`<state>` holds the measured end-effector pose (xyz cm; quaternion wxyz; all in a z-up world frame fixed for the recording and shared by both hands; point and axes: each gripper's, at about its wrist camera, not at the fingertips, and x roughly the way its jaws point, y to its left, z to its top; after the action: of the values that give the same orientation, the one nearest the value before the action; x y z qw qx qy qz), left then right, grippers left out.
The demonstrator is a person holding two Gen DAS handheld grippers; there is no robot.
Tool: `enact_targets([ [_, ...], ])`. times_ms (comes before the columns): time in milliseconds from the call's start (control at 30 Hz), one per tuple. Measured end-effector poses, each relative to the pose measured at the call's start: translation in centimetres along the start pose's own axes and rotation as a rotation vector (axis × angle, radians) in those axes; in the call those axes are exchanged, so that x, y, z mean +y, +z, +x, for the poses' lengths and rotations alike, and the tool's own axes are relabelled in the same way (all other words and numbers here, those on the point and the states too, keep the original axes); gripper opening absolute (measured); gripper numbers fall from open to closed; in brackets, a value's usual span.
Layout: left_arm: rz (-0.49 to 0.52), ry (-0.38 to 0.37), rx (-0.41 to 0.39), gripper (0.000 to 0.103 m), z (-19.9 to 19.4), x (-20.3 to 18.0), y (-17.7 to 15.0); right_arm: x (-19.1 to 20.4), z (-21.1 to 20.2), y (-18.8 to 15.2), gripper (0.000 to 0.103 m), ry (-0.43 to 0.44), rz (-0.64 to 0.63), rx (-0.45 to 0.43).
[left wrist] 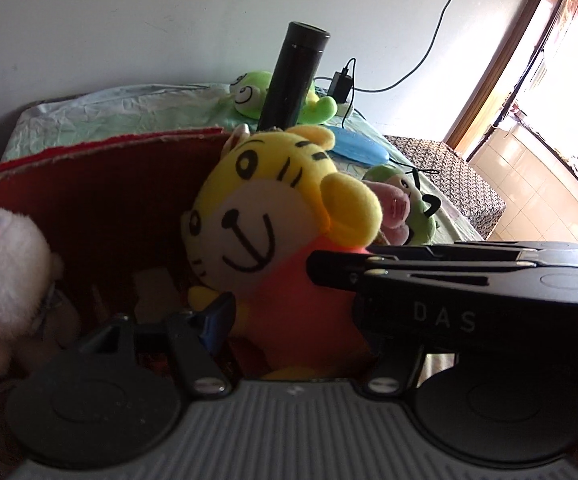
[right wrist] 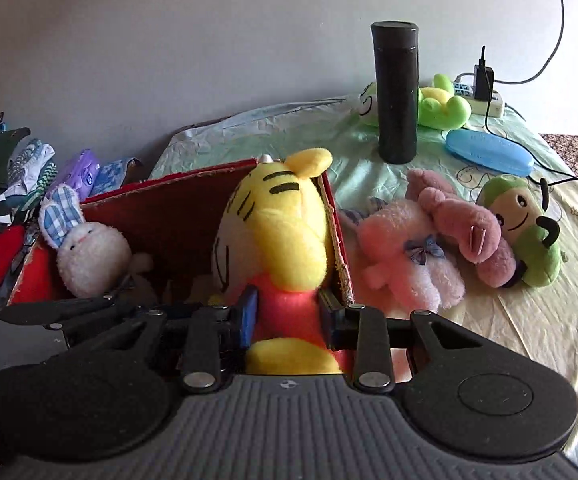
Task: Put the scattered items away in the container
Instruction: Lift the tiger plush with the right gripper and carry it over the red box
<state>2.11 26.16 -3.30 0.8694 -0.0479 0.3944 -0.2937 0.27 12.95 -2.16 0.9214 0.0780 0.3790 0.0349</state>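
Tiger plush (right wrist: 277,236) soft, light, squashy; right claw (right wrist: 289,316) pinching its red torso over red box (right wrist: 169,208), beside white bunny (right wrist: 89,256). Left claw (left wrist: 273,292) spread alongside.

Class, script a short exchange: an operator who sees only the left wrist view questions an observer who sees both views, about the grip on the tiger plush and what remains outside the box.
Operator: Is the right tool really gripping the tiger plush?
Observer: Yes. The right tool has one pad on each side of the orange body of the tiger plush.
Operator: What lies behind the tiger's ear?
Observer: A pale pink plush with a small bow lies on the table, just outside the right wall of the red box.
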Motion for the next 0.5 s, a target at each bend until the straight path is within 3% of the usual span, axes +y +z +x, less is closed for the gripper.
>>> enact_targets([
  [100,0.006,0.023,-0.01,0.076,0.0,-0.2,-0.3,0.1,0.0,-0.2,0.033,-0.001,-0.001,-0.019],
  [333,0.002,0.036,-0.013,0.075,-0.7,-0.4,-0.1,-0.2,-0.6,-0.2,0.04,0.026,0.017,-0.036],
  [500,-0.044,0.03,0.004,0.08,-0.5,0.5,0.0,-1.4,-2.8,0.3,0.045,0.061,0.081,-0.133],
])
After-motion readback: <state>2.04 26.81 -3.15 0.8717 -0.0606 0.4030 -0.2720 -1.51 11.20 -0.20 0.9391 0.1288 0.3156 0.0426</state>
